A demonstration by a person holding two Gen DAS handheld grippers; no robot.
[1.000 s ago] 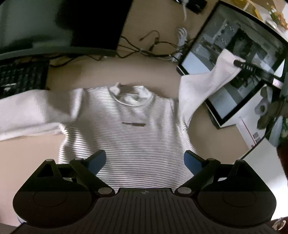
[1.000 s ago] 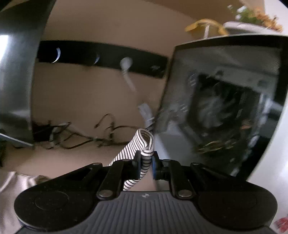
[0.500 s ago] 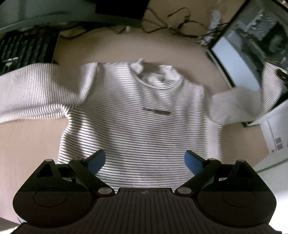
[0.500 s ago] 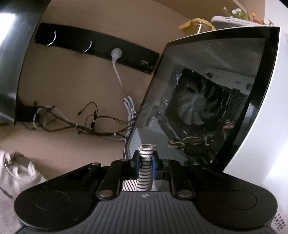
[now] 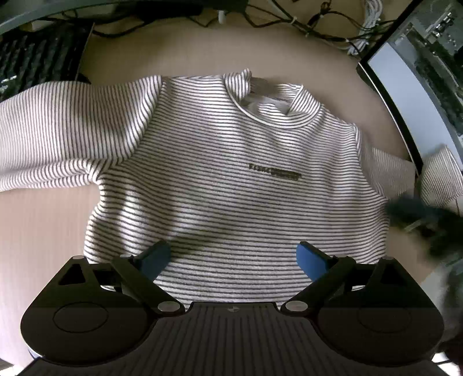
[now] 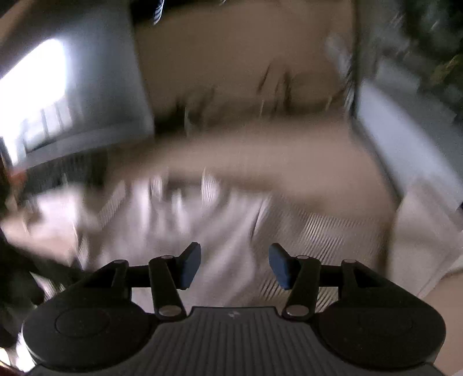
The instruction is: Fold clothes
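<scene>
One striped sweater lies under two parted grippers' fingers.

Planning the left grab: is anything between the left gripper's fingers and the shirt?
Nothing. In the left wrist view the left gripper hangs open over the shirt, only striped fabric showing in the gap.

My left-wrist view holds one striped sweater across the centre of the frame, with two sleeves, one at the left edge and one at the right edge, and one dark printed label right of centre. I count one keyboard in the upper left, one glass-sided computer case in the upper right, and one tangle of cables along the top; the separate cables are too many and too interlaced to number. I carry two grippers: my left gripper at bottom centre and my right gripper, each with two blue pads.
</scene>
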